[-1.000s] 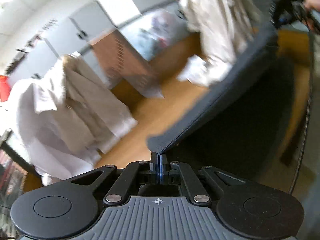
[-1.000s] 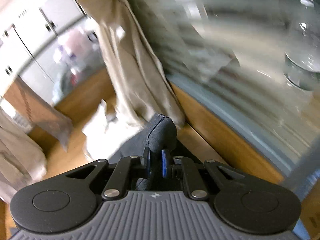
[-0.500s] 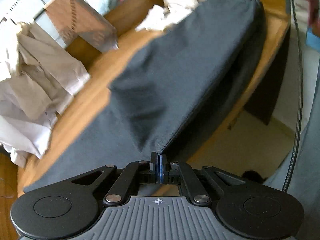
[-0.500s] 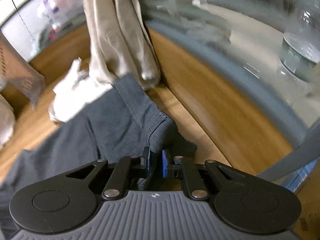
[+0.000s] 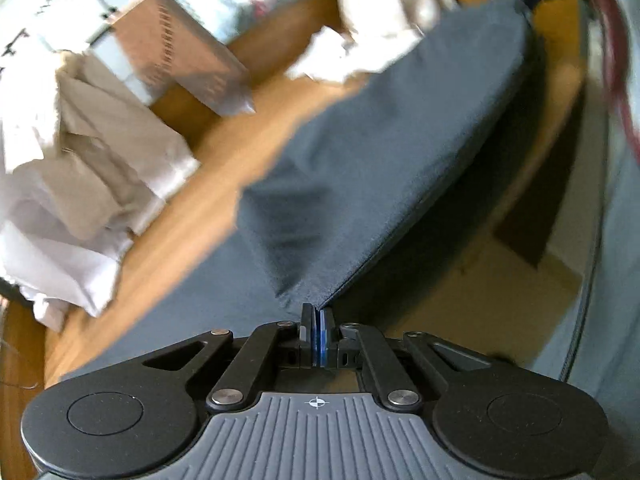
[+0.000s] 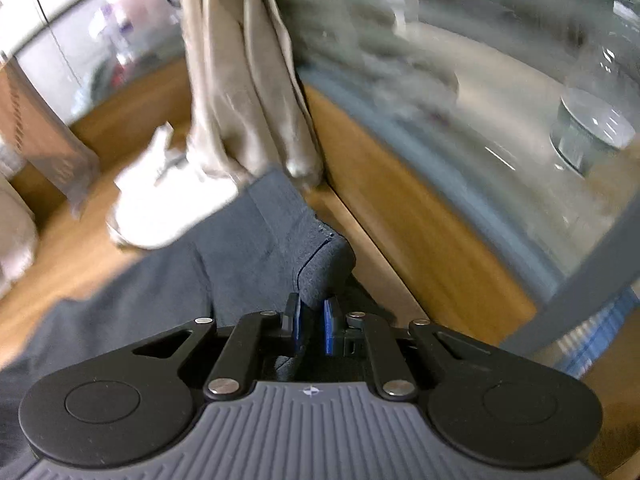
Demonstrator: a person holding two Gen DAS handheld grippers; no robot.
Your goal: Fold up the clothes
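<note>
Two-handed lowering of a dark grey garment (image 5: 400,152) onto the wooden counter (image 5: 224,160). A second earlier the cloth hung clear above the wood, stretched between the two tools; now most of it lies spread on the counter, and only the near edge, which spans from one gripper to the other, stays lifted. Judged from this, the laying-out step is nearly finished, and the fold proper can begin once the held edge is carried over or set down.

The left gripper (image 5: 318,320) is clenched on a thin corner of the garment, its pads pressed almost together with the fabric rising in a taut ridge from them. The right gripper (image 6: 311,322) grasps a thicker, rolled seam end of the same garment, so its pads stand a little apart around the bunch.

The fabric looks matte, smooth and largely free of creases, with a stitched hem visible near the right-hand grip. Its far side touches a white crumpled cloth (image 6: 168,200) and lies just beside a hanging beige garment (image 6: 244,80). A pile of pale clothes (image 5: 80,168) sits well to the left on the counter.
</note>
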